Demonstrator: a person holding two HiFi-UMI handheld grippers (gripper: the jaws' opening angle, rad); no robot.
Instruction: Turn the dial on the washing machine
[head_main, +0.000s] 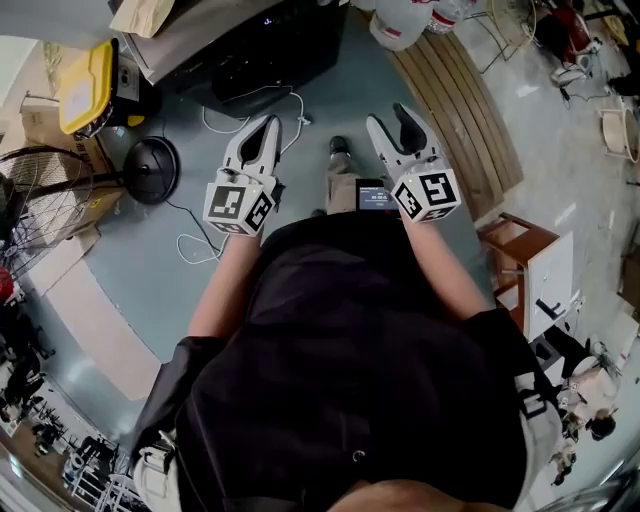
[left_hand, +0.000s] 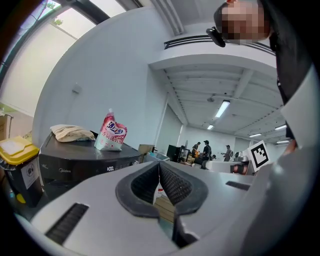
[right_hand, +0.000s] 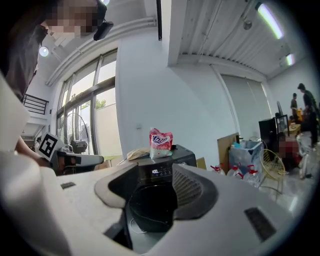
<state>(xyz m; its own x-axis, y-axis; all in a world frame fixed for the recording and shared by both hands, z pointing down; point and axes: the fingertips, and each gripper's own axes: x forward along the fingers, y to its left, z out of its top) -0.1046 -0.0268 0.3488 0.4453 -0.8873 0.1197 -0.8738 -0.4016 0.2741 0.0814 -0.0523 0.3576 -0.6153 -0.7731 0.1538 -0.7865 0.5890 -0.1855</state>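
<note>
**A:** None of the job is done, by my reading. Both tools are held up in front of the person's chest. The left gripper (head_main: 267, 125) has its ribbed pads pressed flat together on nothing. The right gripper (head_main: 393, 115) is drawn in as well, with nothing caught in it.

**B:** So neither is on the dial?

**A:** No. A stretch of grey-blue floor (head_main: 350, 80) lies between the jaws and the washing machine (head_main: 270, 45), which stands well apart from both tips. In the right gripper view its black front, with a lit display and round door, sits straight ahead beyond the jaws. In the left gripper view it is off to the left.

**B:** Can you pick out the dial?

**A:** Not at this range. The panel is too small to tell a knob from the display. On the lid lie a pink detergent pouch (left_hand: 113, 132) and a crumpled beige cloth (left_hand: 72, 132), and neither is in the way.

**B:** What's left, then?

**A:** Everything, I'd judge: close the gap, find the dial, spread one pair of jaws around it, pinch and turn.
</note>
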